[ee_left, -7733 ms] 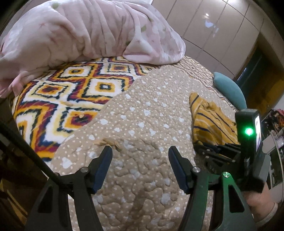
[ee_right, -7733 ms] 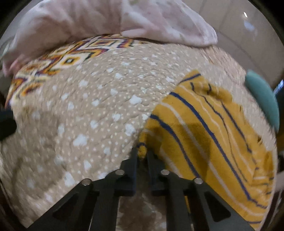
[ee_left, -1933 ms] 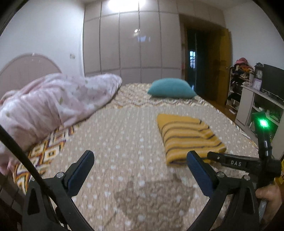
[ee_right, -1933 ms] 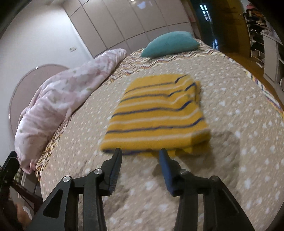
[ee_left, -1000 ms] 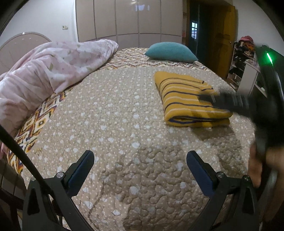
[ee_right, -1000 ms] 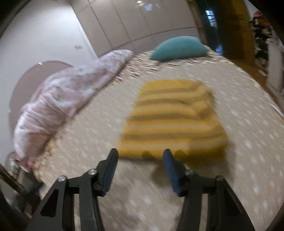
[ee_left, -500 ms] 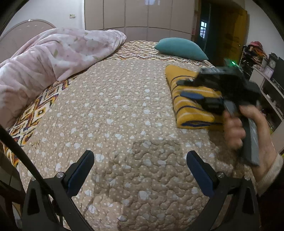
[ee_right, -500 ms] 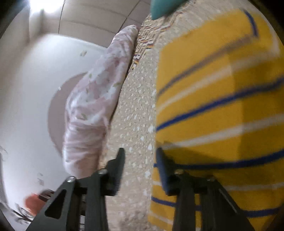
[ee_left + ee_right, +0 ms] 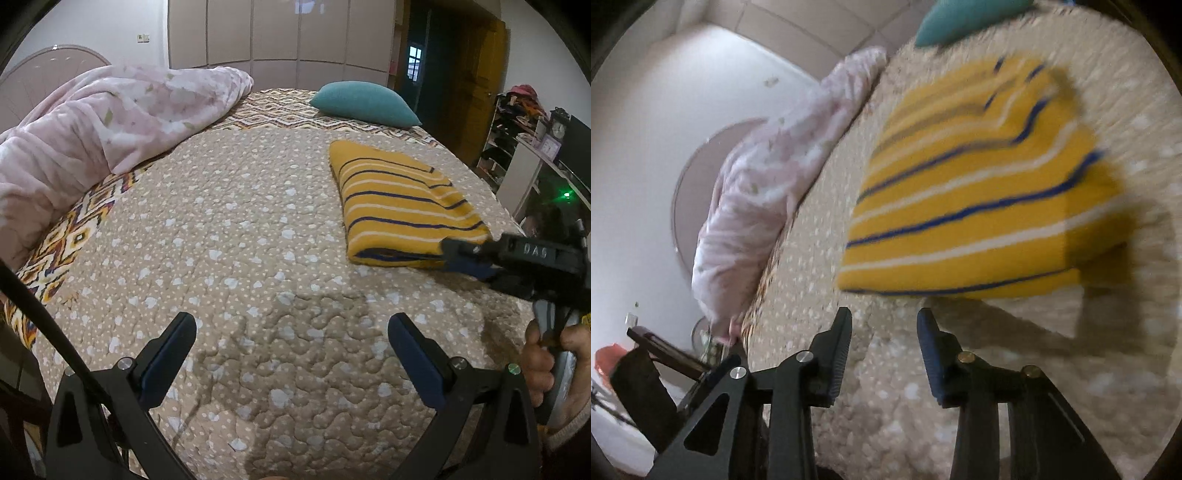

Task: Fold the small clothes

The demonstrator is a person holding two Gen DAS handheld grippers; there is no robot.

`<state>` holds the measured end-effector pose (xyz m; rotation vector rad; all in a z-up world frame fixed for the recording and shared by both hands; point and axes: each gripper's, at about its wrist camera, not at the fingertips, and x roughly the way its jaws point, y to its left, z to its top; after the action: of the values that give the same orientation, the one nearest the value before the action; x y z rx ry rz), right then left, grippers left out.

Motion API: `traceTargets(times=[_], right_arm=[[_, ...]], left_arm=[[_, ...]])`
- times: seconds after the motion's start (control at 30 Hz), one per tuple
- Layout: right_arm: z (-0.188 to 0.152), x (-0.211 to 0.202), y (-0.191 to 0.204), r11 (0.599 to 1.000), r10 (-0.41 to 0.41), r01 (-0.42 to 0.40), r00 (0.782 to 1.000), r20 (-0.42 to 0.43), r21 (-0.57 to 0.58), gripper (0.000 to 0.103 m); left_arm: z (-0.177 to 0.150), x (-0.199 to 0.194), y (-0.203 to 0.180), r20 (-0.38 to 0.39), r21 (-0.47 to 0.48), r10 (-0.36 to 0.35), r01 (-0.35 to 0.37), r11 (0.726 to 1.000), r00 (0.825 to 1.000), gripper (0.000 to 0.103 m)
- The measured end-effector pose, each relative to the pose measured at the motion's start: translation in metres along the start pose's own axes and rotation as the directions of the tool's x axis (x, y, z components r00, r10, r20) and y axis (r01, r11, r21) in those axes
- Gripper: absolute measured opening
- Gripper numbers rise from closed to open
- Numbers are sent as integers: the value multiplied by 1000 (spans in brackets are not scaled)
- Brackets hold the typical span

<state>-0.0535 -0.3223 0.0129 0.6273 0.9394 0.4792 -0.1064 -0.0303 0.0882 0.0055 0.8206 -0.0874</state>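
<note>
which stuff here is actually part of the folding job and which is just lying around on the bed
Part of the job:
- yellow striped garment, folded on the quilt
- right gripper, open, just short of its near edge
- left gripper, open over bare quilt

Just lying about:
- pink blanket
- teal pillow
- dotted quilt

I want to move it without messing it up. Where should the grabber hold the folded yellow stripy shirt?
Probably the thick folded edge of the yellow striped shirt nearest the right gripper. Slide in low from the front, one finger under and one over. The layers stack there, so a pinch likely catches them all. The gripper is open, just short of it.
</note>
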Motion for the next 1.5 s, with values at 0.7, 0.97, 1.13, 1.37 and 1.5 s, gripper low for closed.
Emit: traceTargets(times=[0.7,0.97,1.13,1.37,1.5], right_arm=[[-50,-94,-26,819,-533,557,827,180,-137,63],[-45,-105,-34,788,-573,601,795,202,-130,67],[-38,-93,-23,767,-593,626,775,218,-140,69],[-40,-99,-26,749,-615,649,756,226,-133,69],[-37,-101,-36,747,-618,654,750,236,-122,71]], left_arm=[[-23,-17,-43,-4,109,-78,78,991,997,103],[-27,-12,-46,-33,116,-89,93,989,995,103],[-26,-10,-46,-39,112,-94,98,989,995,103],[-24,-1,-50,-58,103,-105,110,988,993,103],[-26,5,-54,-78,123,-98,107,987,992,103]])
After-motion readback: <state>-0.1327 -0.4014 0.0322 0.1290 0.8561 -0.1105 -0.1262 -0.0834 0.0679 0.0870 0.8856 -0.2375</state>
